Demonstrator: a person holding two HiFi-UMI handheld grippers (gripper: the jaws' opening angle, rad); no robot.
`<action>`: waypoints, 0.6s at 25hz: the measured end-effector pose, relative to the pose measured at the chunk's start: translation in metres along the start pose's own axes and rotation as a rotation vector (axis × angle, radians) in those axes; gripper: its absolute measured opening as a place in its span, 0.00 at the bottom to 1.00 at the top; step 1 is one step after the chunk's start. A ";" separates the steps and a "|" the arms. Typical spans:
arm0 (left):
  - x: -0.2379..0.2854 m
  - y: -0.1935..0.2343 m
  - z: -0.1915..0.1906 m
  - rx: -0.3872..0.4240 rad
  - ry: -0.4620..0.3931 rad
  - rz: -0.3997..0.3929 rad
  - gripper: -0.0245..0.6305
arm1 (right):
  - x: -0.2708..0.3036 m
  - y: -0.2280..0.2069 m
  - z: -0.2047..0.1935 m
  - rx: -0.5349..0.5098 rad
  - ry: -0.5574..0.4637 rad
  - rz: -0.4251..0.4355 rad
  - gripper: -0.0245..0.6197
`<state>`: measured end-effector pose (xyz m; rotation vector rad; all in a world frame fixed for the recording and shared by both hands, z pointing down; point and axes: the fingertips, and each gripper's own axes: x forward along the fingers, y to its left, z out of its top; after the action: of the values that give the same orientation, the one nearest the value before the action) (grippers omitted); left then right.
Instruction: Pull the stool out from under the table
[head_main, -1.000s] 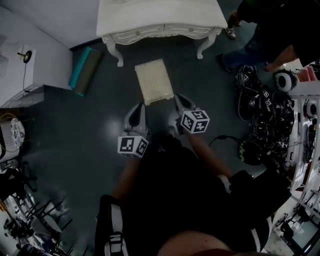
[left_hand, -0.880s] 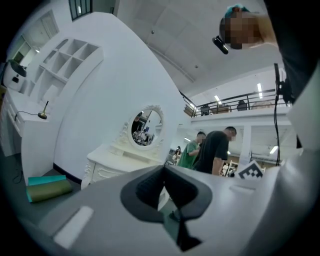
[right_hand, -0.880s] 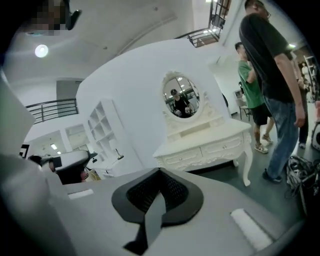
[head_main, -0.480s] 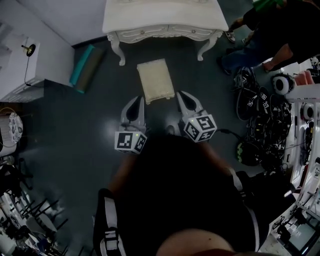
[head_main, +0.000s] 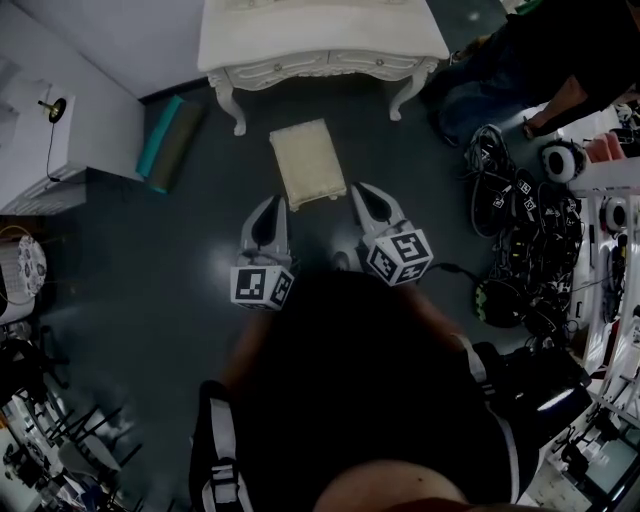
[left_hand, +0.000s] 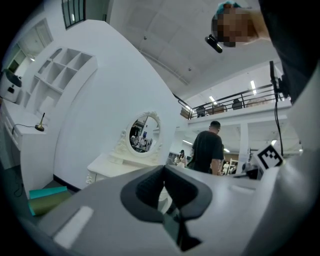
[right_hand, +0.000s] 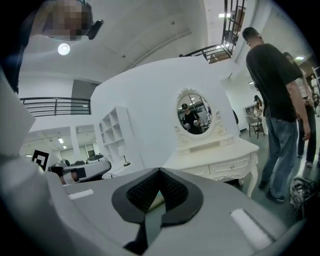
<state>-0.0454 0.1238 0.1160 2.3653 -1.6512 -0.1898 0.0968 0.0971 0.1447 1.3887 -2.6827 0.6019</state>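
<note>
Just ahead of both tools, one stool (head_main: 308, 162) stands on the floor, out from under the one desk (head_main: 322, 30). Left tool (head_main: 272, 208) and right tool (head_main: 365, 195) are both closed and empty.

left gripper (head_main: 271, 210): held low in front of the torso, tips pointing straight ahead; jaws closed together, nothing between them.
right gripper (head_main: 367, 198): level with the left and apart from it, tips angled slightly inward; jaws closed together, empty.
left marker cube (head_main: 263, 287): at the gripper's rear, nearest the torso.
right marker cube (head_main: 399, 257): likewise at the rear.
forearms: bare, reaching forward and down; hands hidden under the grippers.
</note>
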 end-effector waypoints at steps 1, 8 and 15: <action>0.000 -0.002 -0.002 -0.005 0.004 -0.001 0.05 | -0.001 0.000 -0.001 -0.002 0.002 0.001 0.03; -0.007 -0.004 -0.009 0.006 0.017 -0.010 0.05 | -0.004 0.003 -0.008 0.000 0.004 -0.007 0.03; -0.014 -0.007 -0.011 0.000 0.023 -0.004 0.05 | -0.011 -0.001 -0.009 0.016 0.008 -0.020 0.03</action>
<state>-0.0413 0.1411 0.1240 2.3621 -1.6360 -0.1623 0.1025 0.1086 0.1510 1.4122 -2.6607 0.6266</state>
